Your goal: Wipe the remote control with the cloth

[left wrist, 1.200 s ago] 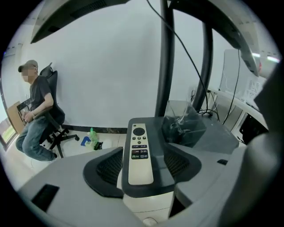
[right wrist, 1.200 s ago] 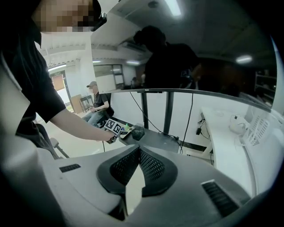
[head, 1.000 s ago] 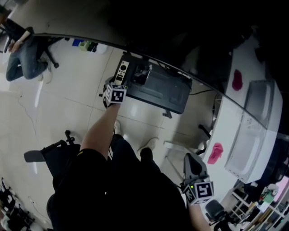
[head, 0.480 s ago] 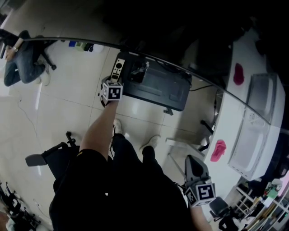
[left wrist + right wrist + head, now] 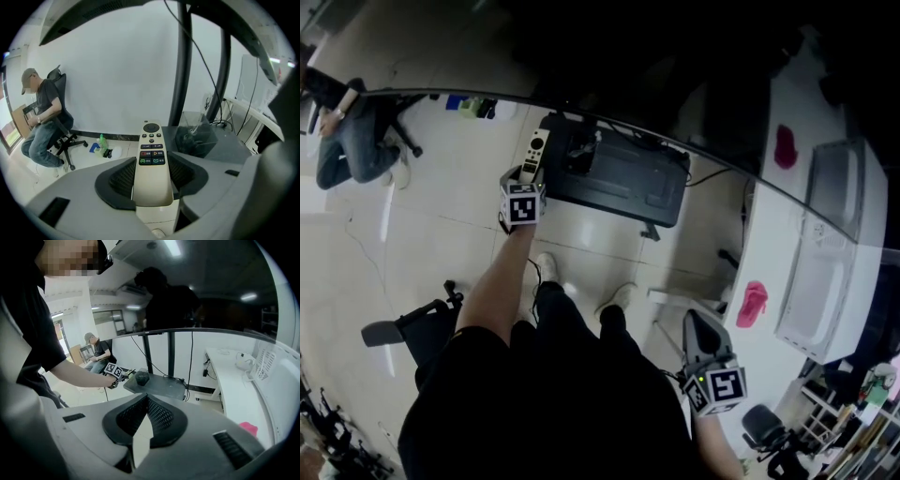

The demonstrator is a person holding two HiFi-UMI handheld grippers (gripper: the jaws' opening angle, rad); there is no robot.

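Note:
A cream remote control (image 5: 151, 164) with dark buttons stands between the pads of my left gripper (image 5: 152, 176), which is shut on its lower half. In the head view the remote control (image 5: 534, 153) juts from the left gripper (image 5: 528, 175) just left of the dark table (image 5: 628, 183). A dark crumpled cloth (image 5: 581, 155) lies on that table's left end; the cloth (image 5: 194, 138) shows to the remote's right. My right gripper (image 5: 696, 328) hangs low by my right side, shut and empty, its jaws (image 5: 146, 401) meeting at the tips.
A white counter (image 5: 787, 234) on the right carries two pink things (image 5: 752, 305) and a clear bin (image 5: 834, 197). A person sits on an office chair (image 5: 347, 131) at the far left. Bottles (image 5: 473, 105) stand on the floor. A black chair (image 5: 403, 323) is near my left leg.
My left gripper's jaws have closed onto the remote control, and it has drawn a little left, off the dark table's edge. The right gripper has stayed low and shut.

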